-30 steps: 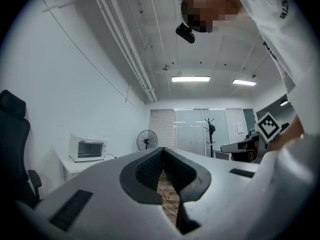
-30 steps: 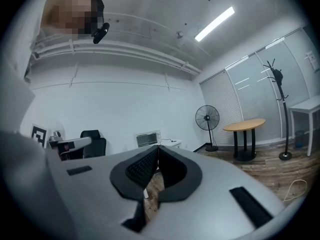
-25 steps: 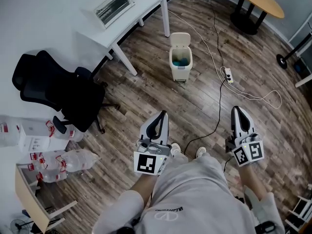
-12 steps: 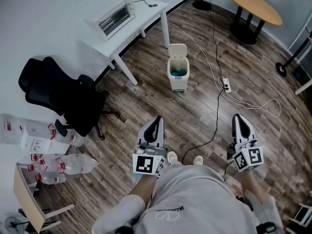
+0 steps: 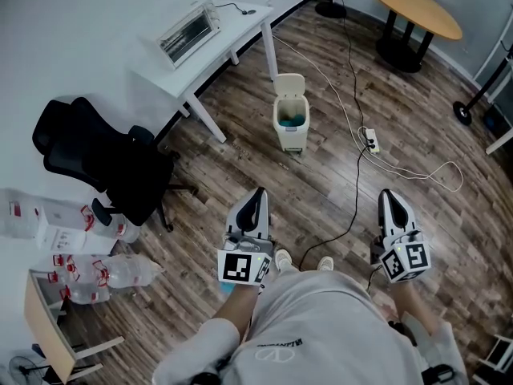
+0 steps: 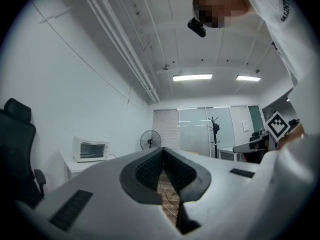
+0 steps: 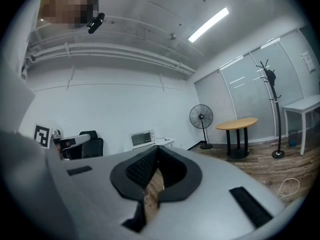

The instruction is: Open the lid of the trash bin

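The cream trash bin (image 5: pixel 289 127) stands on the wood floor near the white desk, well ahead of me. Its lid (image 5: pixel 289 83) stands raised at the back, and something blue shows inside. My left gripper (image 5: pixel 259 193) is held close to my body, shut on nothing, far short of the bin. My right gripper (image 5: pixel 388 194) hangs level with it on the right, also shut and empty. In the left gripper view the left gripper (image 6: pixel 162 151) points up into the room, and in the right gripper view so does the right gripper (image 7: pixel 157 149); neither view shows the bin.
A white desk (image 5: pixel 240 22) with a toaster oven (image 5: pixel 188 29) stands left of the bin. A black office chair (image 5: pixel 104 163) is at the left. Cables and a power strip (image 5: pixel 369 139) lie on the floor to the bin's right. A round table (image 5: pixel 414 8) is at the back right.
The bin now looks slightly smaller and farther off, and both grippers sit a little lower in the head view. The lid stays raised; both grippers stay shut.
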{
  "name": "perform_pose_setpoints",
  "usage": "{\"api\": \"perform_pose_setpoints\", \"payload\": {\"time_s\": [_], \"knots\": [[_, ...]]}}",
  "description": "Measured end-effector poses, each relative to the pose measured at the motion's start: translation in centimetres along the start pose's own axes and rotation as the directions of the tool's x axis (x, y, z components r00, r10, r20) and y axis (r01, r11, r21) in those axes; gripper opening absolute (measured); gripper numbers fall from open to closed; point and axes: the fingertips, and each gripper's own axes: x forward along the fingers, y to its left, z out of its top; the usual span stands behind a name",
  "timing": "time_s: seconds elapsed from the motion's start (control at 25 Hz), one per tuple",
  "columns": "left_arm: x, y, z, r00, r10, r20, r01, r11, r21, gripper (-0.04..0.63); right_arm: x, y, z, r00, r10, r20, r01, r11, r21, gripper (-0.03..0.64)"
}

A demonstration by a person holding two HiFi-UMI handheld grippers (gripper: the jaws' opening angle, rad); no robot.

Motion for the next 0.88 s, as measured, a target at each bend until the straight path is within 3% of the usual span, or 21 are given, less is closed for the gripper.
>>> {"api": "perform_pose_setpoints", "payload": {"time_s": [0.88], "knots": [[-0.8,0.2,-0.1,1.000,-0.004,-0.003,0.004,1.000,-0.002,0.002,-0.5,0.7,-0.3,1.000,-0.018,0.002,0.018,1.000,-0.006,0.015]]}}
